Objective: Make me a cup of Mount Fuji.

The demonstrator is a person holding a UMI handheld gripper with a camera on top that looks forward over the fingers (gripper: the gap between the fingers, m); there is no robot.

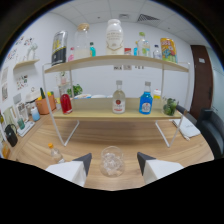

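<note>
Presently the gripper [113,162] is parted around a clear, faceted drinking glass [111,161] standing on the pale wooden table [165,137], gaps at both sides, seemingly staged below the two-tier shelf [112,114] holding a blue-liquid bottle [145,102] and a clear red-labelled bottle [118,98].

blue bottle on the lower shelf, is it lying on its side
No, the blue bottle stands upright on the lower shelf, just beside the clear bottle with the red label.
</note>
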